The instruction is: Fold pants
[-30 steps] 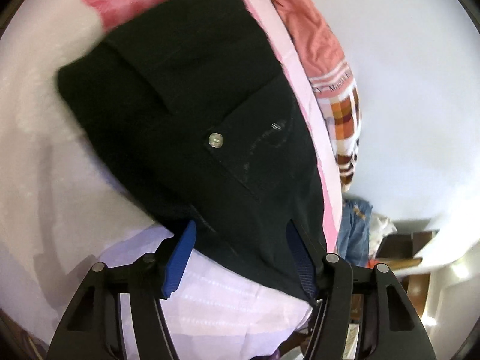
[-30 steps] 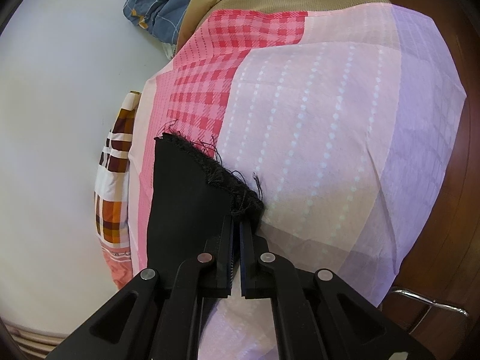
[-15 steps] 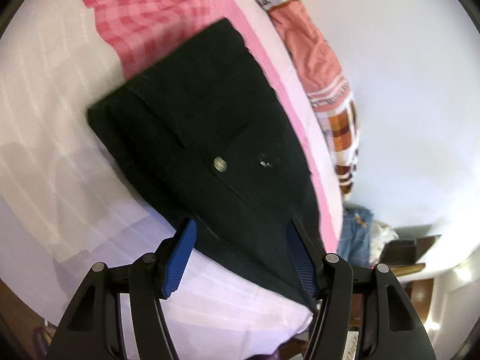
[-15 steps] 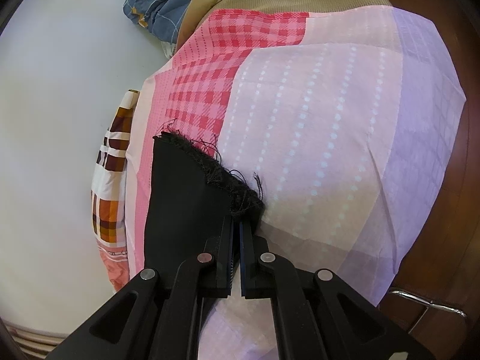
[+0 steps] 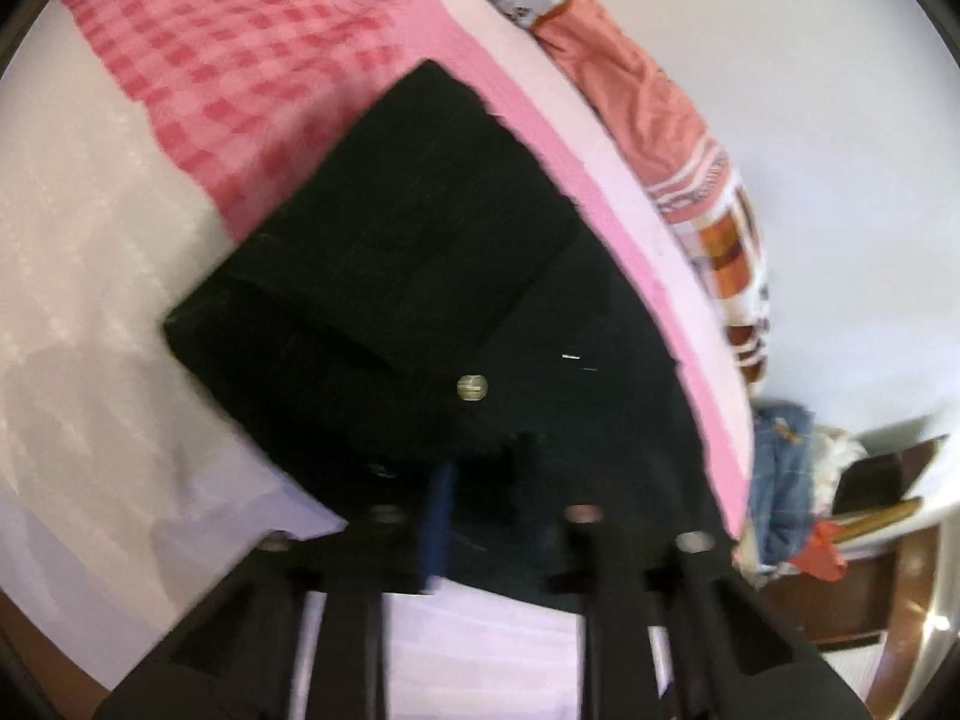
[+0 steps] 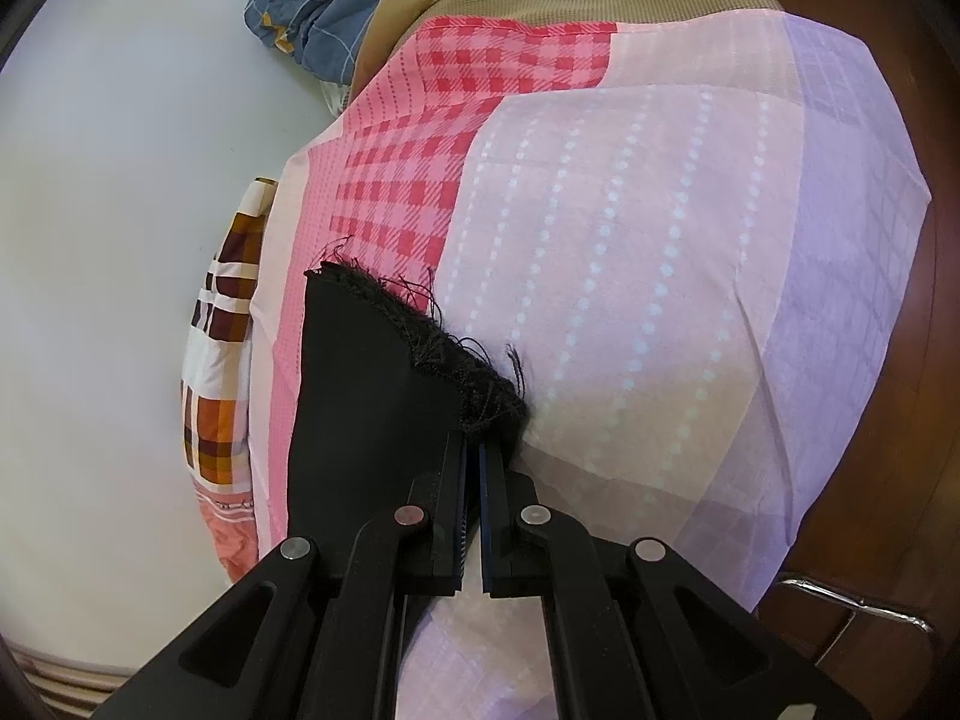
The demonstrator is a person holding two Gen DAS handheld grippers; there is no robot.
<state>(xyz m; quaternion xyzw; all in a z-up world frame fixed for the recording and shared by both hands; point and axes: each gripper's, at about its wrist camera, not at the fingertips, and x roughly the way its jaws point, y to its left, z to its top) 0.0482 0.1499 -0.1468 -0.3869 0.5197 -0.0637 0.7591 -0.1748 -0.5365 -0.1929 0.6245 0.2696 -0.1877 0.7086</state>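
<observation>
Black pants lie folded on a pink and lilac patchwork sheet, waistband side near me with a metal button. My left gripper is blurred, its fingers narrowed over the near edge of the pants; cloth seems to sit between them. In the right wrist view the frayed black hem of the pants runs into my right gripper, which is shut on the hem's corner just above the sheet.
A crumpled orange and checked cloth lies along the sheet's far edge by the white wall; it also shows in the right wrist view. Blue denim clothes are heaped beyond. Dark wooden furniture borders the right.
My left gripper's fingers have closed in from wide open and moved forward over the near edge of the pants. The right gripper has stayed shut on the hem, nearly still.
</observation>
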